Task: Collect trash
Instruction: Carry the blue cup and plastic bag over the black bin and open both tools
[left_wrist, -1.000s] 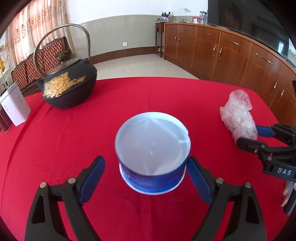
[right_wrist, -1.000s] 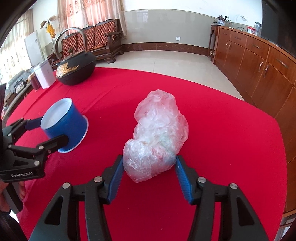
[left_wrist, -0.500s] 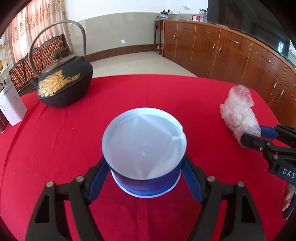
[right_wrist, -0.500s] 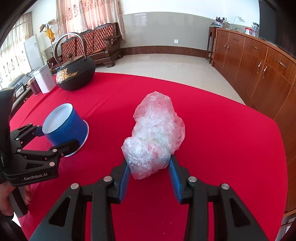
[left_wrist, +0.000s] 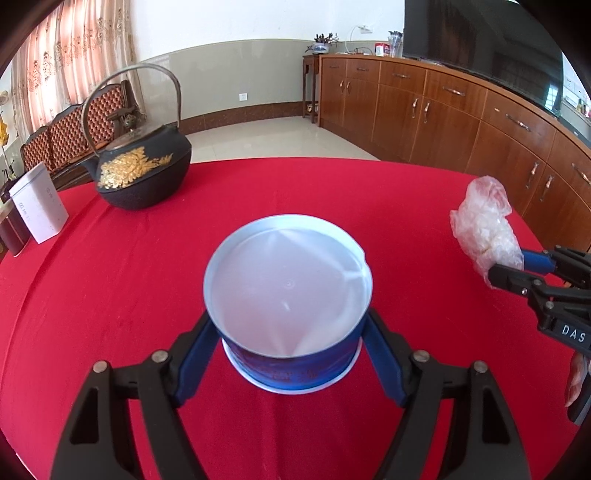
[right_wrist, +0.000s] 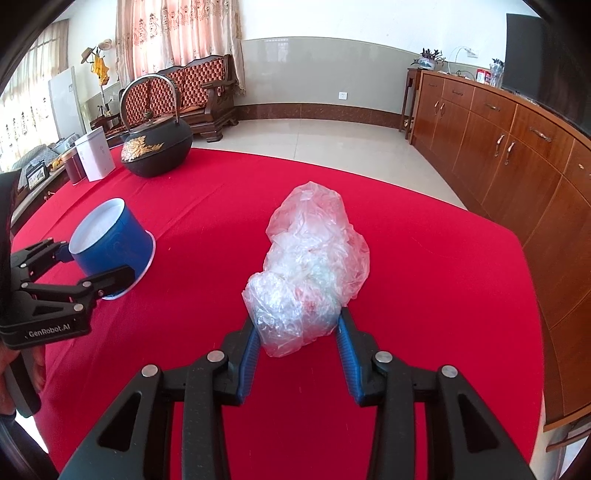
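Observation:
A blue paper bowl (left_wrist: 288, 280) stands upside down on the red tablecloth (left_wrist: 295, 192), its white base facing up. My left gripper (left_wrist: 290, 321) is shut on it, a blue pad pressing each side. From the right wrist view the bowl (right_wrist: 110, 240) looks slightly tilted in the left gripper (right_wrist: 94, 262). A crumpled clear plastic bag (right_wrist: 314, 258) is squeezed between the pads of my right gripper (right_wrist: 297, 325), which is shut on its near end. In the left wrist view the bag (left_wrist: 484, 225) sticks up from the right gripper (left_wrist: 509, 264) at the table's right side.
A black cast-iron teapot (left_wrist: 144, 177) with gold flowers sits at the far left of the table, with a white box (left_wrist: 38, 208) and a dark red tin (left_wrist: 13, 229) beside it. Wooden cabinets (left_wrist: 461, 118) run along the right, past the table's edge.
My left gripper's jaws closed onto the blue bowl, and the right gripper's jaws closed onto the plastic bag and squeezed it. Both grippers then shifted a little with their loads.

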